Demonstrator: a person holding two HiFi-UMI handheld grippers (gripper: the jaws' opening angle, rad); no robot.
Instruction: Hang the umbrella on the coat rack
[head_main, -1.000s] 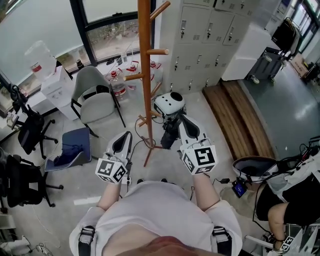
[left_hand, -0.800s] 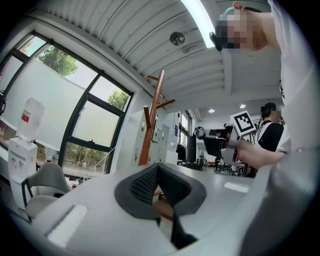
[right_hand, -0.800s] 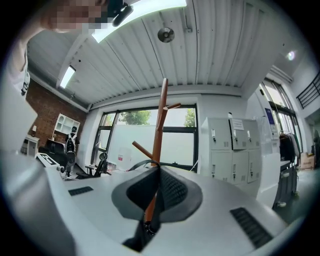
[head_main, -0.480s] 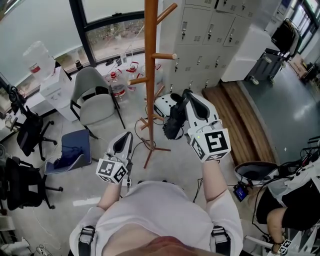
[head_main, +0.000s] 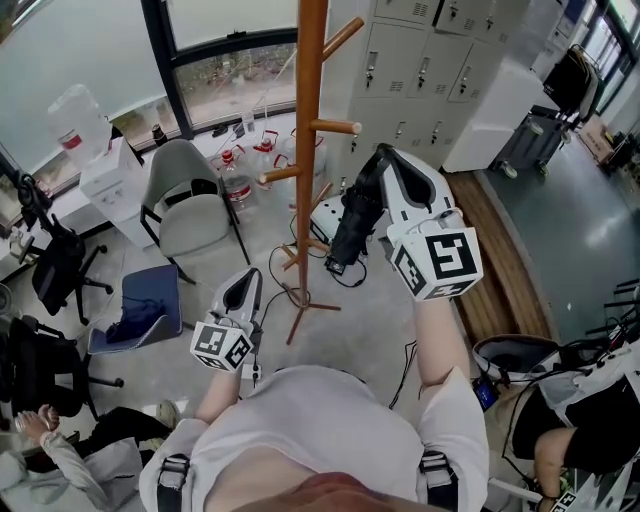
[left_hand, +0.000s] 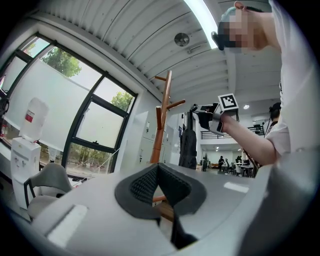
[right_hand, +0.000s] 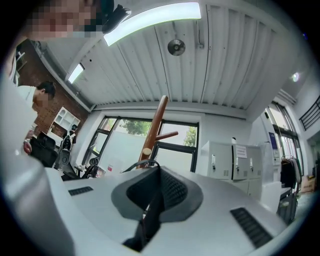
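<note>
The wooden coat rack (head_main: 310, 150) stands ahead with pegs angled out of its pole. My right gripper (head_main: 378, 157) is raised beside the peg (head_main: 338, 127) on the pole's right. It is shut on the strap of a folded black umbrella (head_main: 350, 228), which hangs below the jaws. In the right gripper view a thin black cord (right_hand: 142, 164) loops over the closed right gripper (right_hand: 159, 170), with the coat rack (right_hand: 155, 125) behind. My left gripper (head_main: 243, 290) stays low near my waist, shut and empty. The left gripper view shows the left gripper (left_hand: 157, 167), the coat rack (left_hand: 162, 120) and the hanging umbrella (left_hand: 188, 147).
A grey chair (head_main: 190, 200) and a blue seat (head_main: 150, 300) sit left of the rack. A white device (head_main: 322, 215) lies by the rack's base. Grey lockers (head_main: 440, 60) line the back wall. A wooden platform (head_main: 500, 270) runs on the right. People sit at the lower right (head_main: 590, 400) and lower left (head_main: 60, 440).
My right gripper has risen with the umbrella, from near the rack's foot to beside an upper peg. The left gripper has stayed put. A person's hand came into view at the lower left.
</note>
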